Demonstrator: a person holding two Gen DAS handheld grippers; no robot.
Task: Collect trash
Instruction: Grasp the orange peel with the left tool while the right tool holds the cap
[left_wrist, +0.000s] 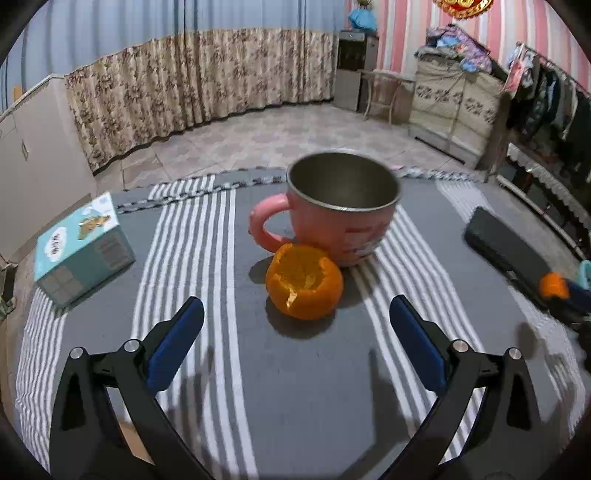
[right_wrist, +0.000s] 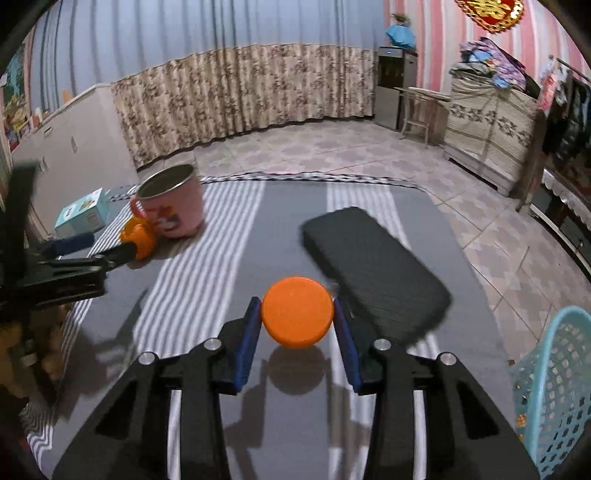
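Right gripper (right_wrist: 297, 314): blue pads clamped on a round orange plastic cap (right_wrist: 297, 312), held above the grey striped tablecloth (right_wrist: 236, 229), beside a black oblong case (right_wrist: 373, 273). Turquoise mesh basket (right_wrist: 554, 387) at right edge.

Left gripper (left_wrist: 297, 314): jaws wide apart, empty. Hollow orange peel (left_wrist: 303, 280) lies just ahead between the fingertips, touching a pink metal-lined mug (left_wrist: 341, 210).

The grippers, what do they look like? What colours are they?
Both match. The left gripper and the right gripper have black, angular plastic arms with triangular cut-outs, round silver bolts at the joints, and flat blue pads lining the jaws. No cables or markings show.
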